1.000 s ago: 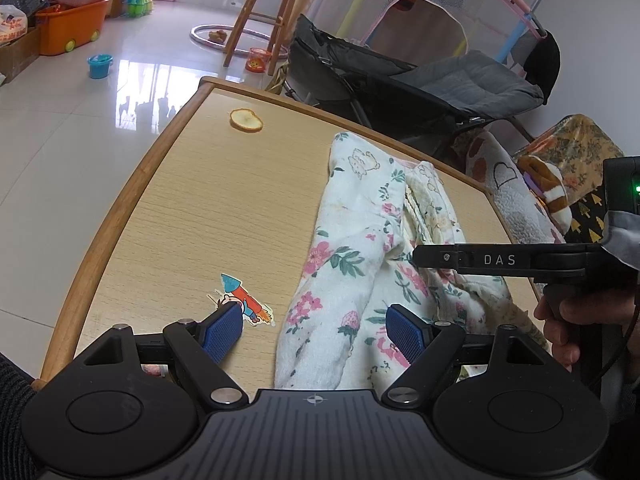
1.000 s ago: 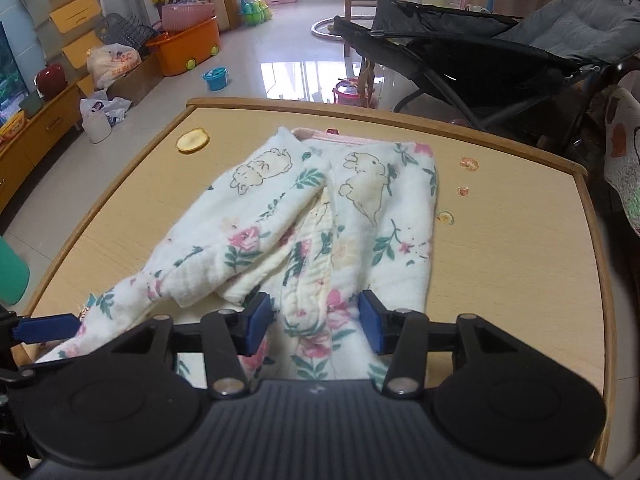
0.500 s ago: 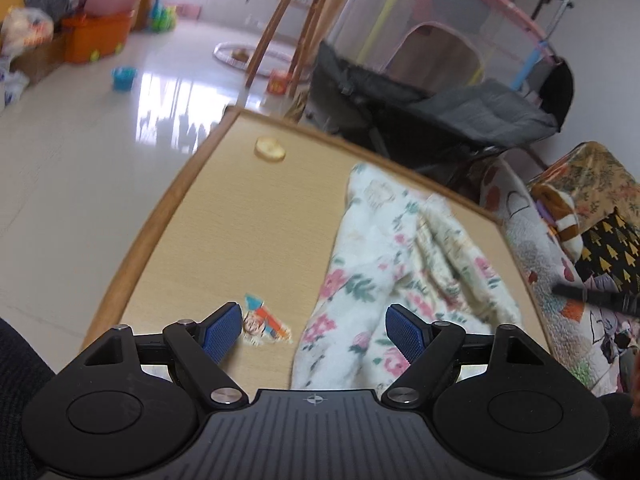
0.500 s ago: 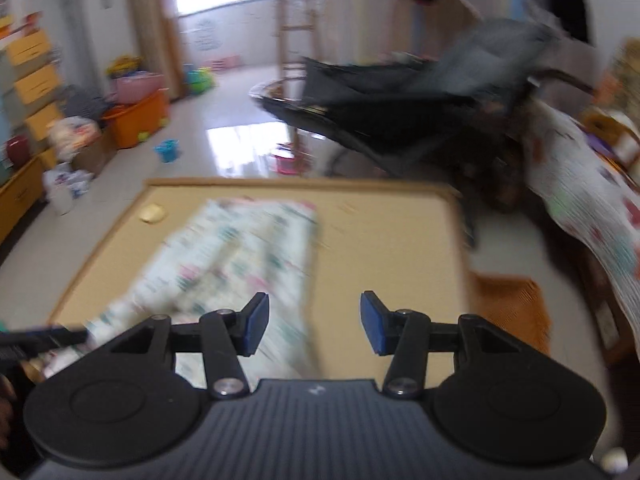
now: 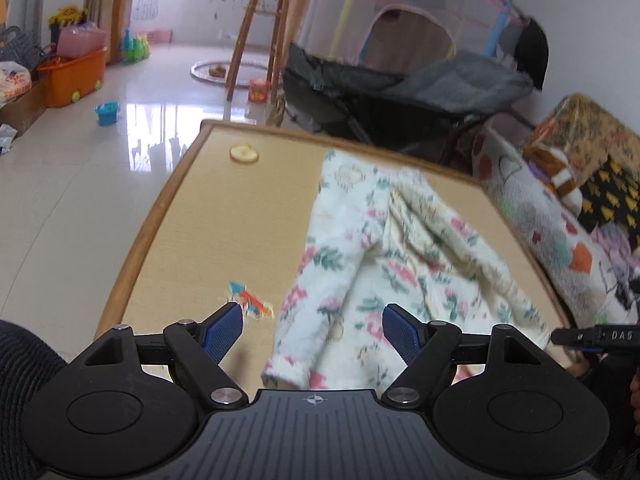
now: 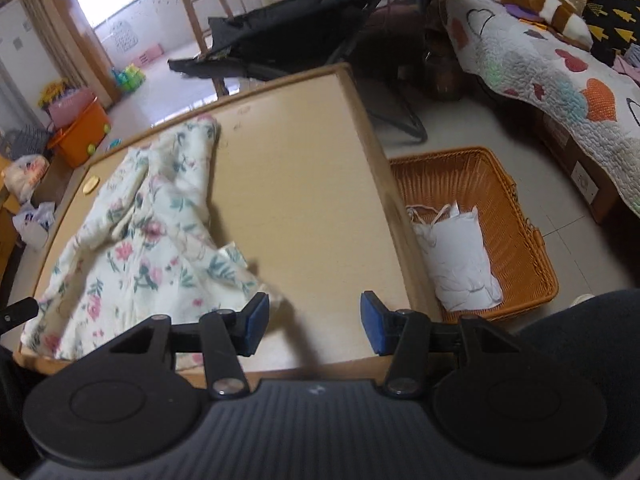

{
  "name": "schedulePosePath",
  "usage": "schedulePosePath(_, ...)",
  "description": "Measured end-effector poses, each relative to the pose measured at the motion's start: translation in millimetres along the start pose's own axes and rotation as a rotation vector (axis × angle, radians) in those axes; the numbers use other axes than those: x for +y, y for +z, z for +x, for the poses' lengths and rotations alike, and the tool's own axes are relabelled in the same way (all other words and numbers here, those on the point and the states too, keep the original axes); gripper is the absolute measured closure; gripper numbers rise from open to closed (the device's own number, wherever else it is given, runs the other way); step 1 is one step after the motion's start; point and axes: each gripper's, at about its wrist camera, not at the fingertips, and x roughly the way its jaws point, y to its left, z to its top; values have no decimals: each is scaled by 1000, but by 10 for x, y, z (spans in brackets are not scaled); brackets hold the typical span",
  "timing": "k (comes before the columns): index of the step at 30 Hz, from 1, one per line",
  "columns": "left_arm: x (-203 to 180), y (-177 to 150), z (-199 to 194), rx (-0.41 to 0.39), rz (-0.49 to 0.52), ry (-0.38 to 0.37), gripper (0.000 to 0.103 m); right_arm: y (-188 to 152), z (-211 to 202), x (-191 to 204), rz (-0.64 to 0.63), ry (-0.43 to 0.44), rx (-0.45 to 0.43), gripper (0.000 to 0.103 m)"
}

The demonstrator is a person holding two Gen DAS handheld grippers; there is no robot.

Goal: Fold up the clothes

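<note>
Floral garment [image 5: 384, 248] rumpled on table [image 5: 192, 216]. Left gripper [image 5: 312, 332] and right gripper [image 6: 310, 320]: jaws released, empty. Basket [image 6: 520, 216] right of table.

A white floral garment [image 5: 384, 256] lies rumpled, loosely bunched, on the wooden table [image 6: 304, 200].

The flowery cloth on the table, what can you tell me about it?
The floral garment is a soft, cream-white fabric printed with pink flowers and green leaves, with pale animal figures near its far end. It lies crumpled and loosely bunched in long folds on the wooden table, stretching from the near edge toward the far side. Neither gripper holds it; the left gripper hovers open above its near end.
</note>
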Motion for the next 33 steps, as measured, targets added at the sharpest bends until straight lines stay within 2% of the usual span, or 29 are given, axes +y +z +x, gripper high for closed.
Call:
schedulePosePath(2,7,-14,22,30,6,-2,35,-12,11,-6,3,-8,7,53)
schedulePosePath(4,-11,-29,24,44,24,3,55,-23,7,-25,15,-6,8,53)
schedulePosePath(6,-41,-46,23,55,44,4,64,-24,2,-41,24,-1,6,53)
schedulePosePath(10,-94,-63,18,56,81,0,94,-29,1,-32,22,4,1,53)
schedulePosePath(13,-162,-62,8,59,120,-25,99,-34,3,-13,13,2,-1,52)
schedulePosePath(17,-308,-44,5,65,186,-54,100,-37,-1,-9,11,3,-2,52)
schedulePosePath(25,-539,50,-56,63,206,-179,100,-44,-6,-13,12,8,-5,51)
schedulePosePath(27,-644,9,-15,82,246,-192,100,-46,-6,-8,10,8,-5,50)
schedulePosePath(33,-779,-104,211,195,283,-182,100,-55,-8,10,-3,5,-4,49)
